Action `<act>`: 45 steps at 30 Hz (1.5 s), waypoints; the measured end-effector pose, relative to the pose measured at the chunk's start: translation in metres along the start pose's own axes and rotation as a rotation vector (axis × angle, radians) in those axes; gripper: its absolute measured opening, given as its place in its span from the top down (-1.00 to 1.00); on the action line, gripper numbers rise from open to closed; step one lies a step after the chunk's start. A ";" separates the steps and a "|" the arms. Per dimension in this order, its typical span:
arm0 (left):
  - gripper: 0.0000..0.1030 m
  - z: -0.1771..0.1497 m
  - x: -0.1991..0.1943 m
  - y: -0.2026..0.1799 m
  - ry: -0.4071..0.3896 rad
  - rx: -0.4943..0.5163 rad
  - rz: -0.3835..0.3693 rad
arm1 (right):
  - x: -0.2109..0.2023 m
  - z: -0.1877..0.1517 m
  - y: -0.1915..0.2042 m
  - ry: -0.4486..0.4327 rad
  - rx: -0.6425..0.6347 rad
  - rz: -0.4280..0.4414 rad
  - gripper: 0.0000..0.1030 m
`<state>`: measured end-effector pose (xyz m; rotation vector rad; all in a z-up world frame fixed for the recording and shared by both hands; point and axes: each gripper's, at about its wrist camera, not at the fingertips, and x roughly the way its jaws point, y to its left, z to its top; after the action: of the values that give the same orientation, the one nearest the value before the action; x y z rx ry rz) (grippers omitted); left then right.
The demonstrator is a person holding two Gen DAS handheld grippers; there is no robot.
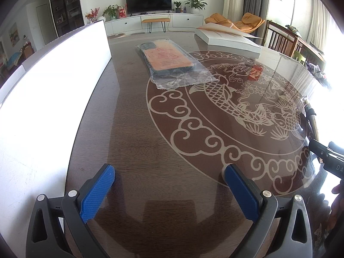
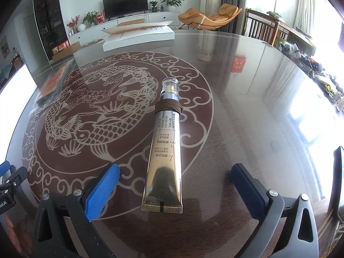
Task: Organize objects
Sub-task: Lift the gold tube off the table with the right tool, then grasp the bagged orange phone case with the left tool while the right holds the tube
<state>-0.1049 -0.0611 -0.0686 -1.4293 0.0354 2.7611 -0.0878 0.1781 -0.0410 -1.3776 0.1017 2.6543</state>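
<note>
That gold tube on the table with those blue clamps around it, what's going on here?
A person is tidying the table with a pair of hand-held tongs. The right tongs are wide open on either side of the gold eye cream tube, which lies flat, cap pointing away, not yet gripped. The left tongs are open too, holding nothing, facing a bagged phone case lying farther off. A white box sits at the far edge.

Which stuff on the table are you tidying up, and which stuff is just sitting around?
For the job:
- gold eye cream tube, lying between the open jaws of the right gripper
- phone case in a clear bag, ahead of the open left gripper
- white box at the left, probably

Just around:
- flat white carton at the far end
- TV
- orange chair
</note>
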 end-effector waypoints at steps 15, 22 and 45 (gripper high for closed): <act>-1.00 0.000 0.000 0.000 0.000 0.000 0.000 | 0.000 0.000 0.000 0.000 0.000 0.000 -1.00; -1.00 0.023 0.008 -0.001 0.113 0.022 -0.045 | 0.000 0.000 0.000 0.000 0.000 0.000 -1.00; -1.00 0.199 0.144 0.005 0.088 -0.085 0.053 | 0.000 0.000 0.000 0.000 0.000 0.000 -1.00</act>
<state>-0.3506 -0.0563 -0.0708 -1.5923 -0.0436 2.7711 -0.0883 0.1780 -0.0412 -1.3779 0.1016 2.6541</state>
